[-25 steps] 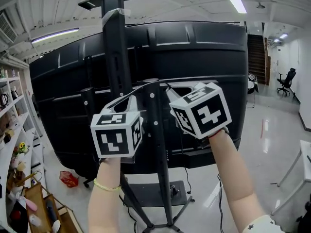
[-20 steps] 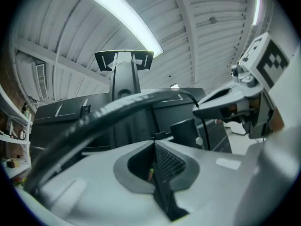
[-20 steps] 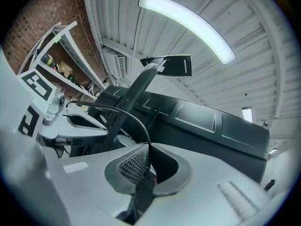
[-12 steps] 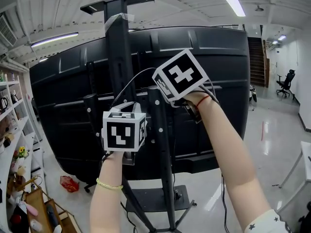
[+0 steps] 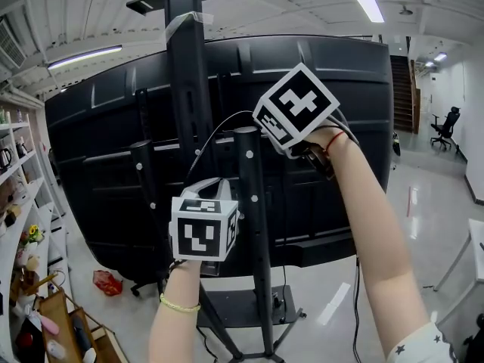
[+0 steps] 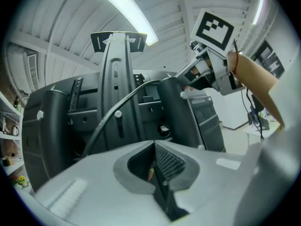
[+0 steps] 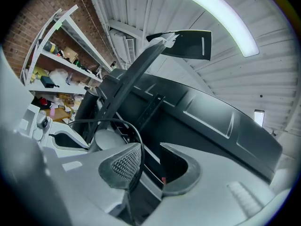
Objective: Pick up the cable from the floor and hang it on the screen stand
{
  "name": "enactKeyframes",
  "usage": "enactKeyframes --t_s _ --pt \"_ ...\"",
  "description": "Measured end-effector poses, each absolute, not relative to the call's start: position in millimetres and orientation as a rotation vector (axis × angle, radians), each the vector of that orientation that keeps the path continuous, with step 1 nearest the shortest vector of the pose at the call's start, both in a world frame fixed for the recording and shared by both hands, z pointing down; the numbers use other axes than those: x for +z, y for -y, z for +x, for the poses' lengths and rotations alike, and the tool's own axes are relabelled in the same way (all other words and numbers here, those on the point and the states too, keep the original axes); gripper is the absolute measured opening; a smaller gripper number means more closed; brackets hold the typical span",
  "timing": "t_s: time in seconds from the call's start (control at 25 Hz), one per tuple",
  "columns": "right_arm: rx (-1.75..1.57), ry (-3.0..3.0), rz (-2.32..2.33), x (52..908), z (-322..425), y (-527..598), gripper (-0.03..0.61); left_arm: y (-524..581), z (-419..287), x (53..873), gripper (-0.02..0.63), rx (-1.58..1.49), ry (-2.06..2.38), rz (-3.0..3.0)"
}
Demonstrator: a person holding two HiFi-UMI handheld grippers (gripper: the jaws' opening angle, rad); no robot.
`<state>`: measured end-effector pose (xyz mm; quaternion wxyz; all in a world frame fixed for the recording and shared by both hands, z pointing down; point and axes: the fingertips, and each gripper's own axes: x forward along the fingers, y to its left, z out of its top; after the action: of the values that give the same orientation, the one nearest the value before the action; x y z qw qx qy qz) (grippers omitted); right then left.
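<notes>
The black cable arcs up from my left gripper to my right gripper, just above the top of the screen stand's short post. In the right gripper view the cable lies against the left pad, in the gap of my right gripper. Its jaws are opening and no longer press on it. My left gripper is shut with nothing visible between its jaws. The cable runs out from behind its left jaw toward the post.
The big black screen back and the tall centre column fill the view. Below are the stand's base and a red bag on the floor. Shelves stand at the left, an office chair far right.
My right gripper has risen from beside the left one to above the short post's top, lifting the cable into an arc. My left gripper has sunk lower.
</notes>
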<state>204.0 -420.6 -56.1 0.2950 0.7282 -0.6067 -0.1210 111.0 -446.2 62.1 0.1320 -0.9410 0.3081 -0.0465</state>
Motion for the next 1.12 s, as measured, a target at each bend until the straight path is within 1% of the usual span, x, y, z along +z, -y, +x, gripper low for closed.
enactKeyframes --t_s 0.16,0.24,0.4,0.52,0.68,0.72,0.92,1.12 --pt "-0.342 1.686 1.933 -30 208 406 0.151 436 114 82 0.008 -0.134 -0.861 -2.757" --pt "-0.407 1.705 1.965 -16 203 396 0.129 433 113 90 0.008 -0.116 -0.873 -2.769" --pt "-0.514 1.752 2.063 18 186 375 0.117 430 109 111 0.008 -0.081 -0.912 -2.803" --pt "-0.528 1.820 2.177 55 179 364 0.075 423 104 133 0.008 -0.074 -0.934 -2.829" --pt "-0.414 1.871 2.323 130 181 352 0.008 404 97 168 0.008 -0.068 -0.956 -2.833" --pt "-0.370 1.884 2.353 151 182 350 0.001 401 95 177 0.008 -0.063 -0.971 -2.828" --pt "-0.173 1.938 2.434 247 180 337 0.000 395 80 239 0.008 -0.052 -1.086 -2.827" --pt "-0.054 1.901 2.462 311 177 317 0.000 385 62 299 0.008 -0.003 -1.120 -2.916"
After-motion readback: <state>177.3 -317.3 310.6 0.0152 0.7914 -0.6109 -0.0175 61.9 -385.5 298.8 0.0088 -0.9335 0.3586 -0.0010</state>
